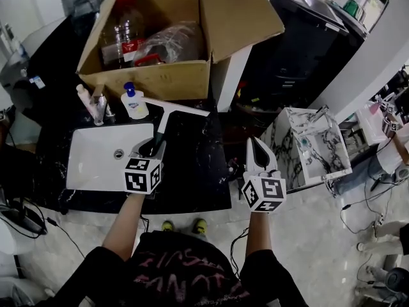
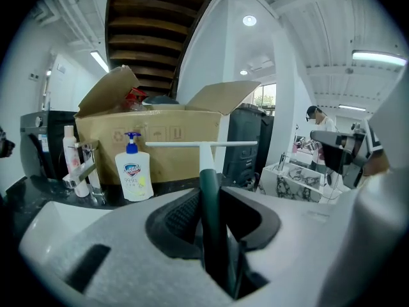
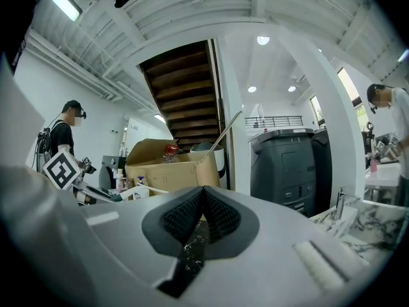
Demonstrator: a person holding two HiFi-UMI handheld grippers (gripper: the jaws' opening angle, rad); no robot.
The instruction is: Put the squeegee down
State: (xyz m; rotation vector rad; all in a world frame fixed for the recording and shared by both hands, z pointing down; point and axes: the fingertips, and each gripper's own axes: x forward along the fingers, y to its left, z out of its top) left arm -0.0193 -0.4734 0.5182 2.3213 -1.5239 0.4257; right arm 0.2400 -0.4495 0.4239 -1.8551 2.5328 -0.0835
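- The left gripper (image 1: pixel 152 147) is clenched on the squeegee (image 1: pixel 161 123). The dark green handle stands upright between the two fingers, with both pads pressed against its sides.
- From the grip, a white neck runs forward past the fingertips to a long white crossbar. The crossbar hangs well ahead of the pads, just short of the soap bottle (image 2: pixel 133 171) and the cardboard box (image 2: pixel 160 130).
- Below the fingers lies the dark countertop (image 1: pixel 192 171), with the white sink (image 1: pixel 96 165) off to their left.
- The right gripper (image 3: pixel 202 200) is closed with nothing in it. Its ribbed pads meet, and only speckled counter shows under them.
- The squeegee looks like light, stiff plastic, so it should not sag or need a hard squeeze.
- Its weight sits out at the crossbar, far from the fingers, so I judge it may tip forward or swing as the pads let go.
- The handle looks smooth and could slide in a loosened grip.
- The dark handle, where the fingers now sit, seems the right place to hold it. The crossbar's wiping edge is likely soft and best left untouched.
- The handle's rear end is buried between the fingers.
- No wiping strip can be made out on the crossbar.
- No view shows for certain whether the crossbar is clear of the counter.
- The marker cube covers the back of each gripper in the head view.
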